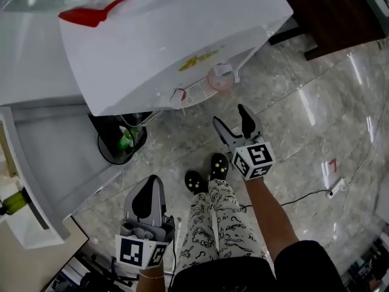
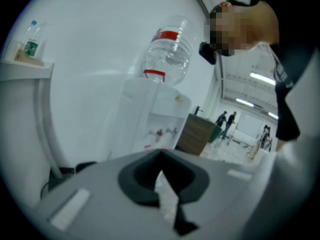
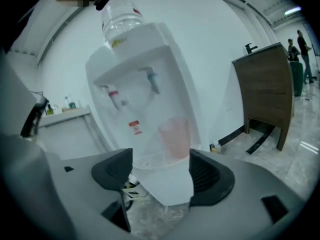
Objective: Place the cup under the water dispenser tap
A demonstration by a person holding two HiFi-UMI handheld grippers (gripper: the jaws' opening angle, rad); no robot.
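Note:
A translucent pink cup [image 1: 220,78] stands on the drip tray [image 1: 196,92] of the white water dispenser [image 1: 164,35]. In the right gripper view the cup [image 3: 174,136] sits upright on the tray's right side [image 3: 150,160], roughly below the blue tap [image 3: 152,80], with the red tap [image 3: 114,98] to its left. My right gripper [image 1: 230,115] is open and empty, a short way back from the cup; its jaws [image 3: 160,171] frame the tray. My left gripper [image 1: 149,186] hangs low by the person's leg, shut on nothing, pointing at the dispenser [image 2: 150,119] from farther off.
A black bin [image 1: 121,140] with a green bottle in it stands left of the dispenser. A white counter [image 1: 36,163] runs along the left, a dark wooden cabinet [image 1: 331,11] stands at the right. The person's feet [image 1: 206,174] are on the marble floor; a power strip [image 1: 336,187] lies to the right.

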